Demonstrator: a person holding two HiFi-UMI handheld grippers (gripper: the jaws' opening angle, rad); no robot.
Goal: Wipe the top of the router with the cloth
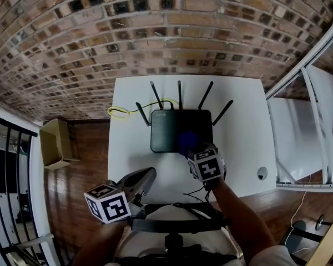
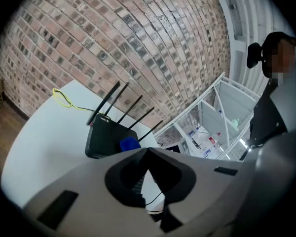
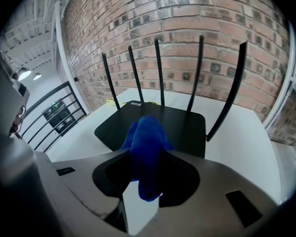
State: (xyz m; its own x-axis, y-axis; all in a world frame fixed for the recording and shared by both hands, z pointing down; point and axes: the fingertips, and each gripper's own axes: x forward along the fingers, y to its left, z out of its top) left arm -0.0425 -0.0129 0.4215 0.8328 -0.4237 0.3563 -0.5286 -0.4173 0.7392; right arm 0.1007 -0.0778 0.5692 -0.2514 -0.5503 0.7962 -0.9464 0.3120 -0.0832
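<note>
A black router (image 1: 172, 129) with several upright antennas lies flat in the middle of the white table (image 1: 238, 121). My right gripper (image 1: 191, 148) is shut on a bunched blue cloth (image 1: 186, 143), which hangs over the near right part of the router's top. In the right gripper view the cloth (image 3: 145, 132) fills the gap between the jaws of the right gripper (image 3: 148, 154), above the router (image 3: 187, 125). My left gripper (image 1: 150, 173) is shut with nothing in it and hovers over the table's near edge. Its own view shows the left gripper (image 2: 146, 150), the router (image 2: 104, 137) and the cloth (image 2: 129, 144).
A yellow cable (image 1: 122, 111) loops on the table behind the router's left side. A round hole (image 1: 261, 173) sits near the table's right front corner. A cardboard box (image 1: 55, 143) stands on the wooden floor at left. A brick wall (image 1: 155, 32) runs behind.
</note>
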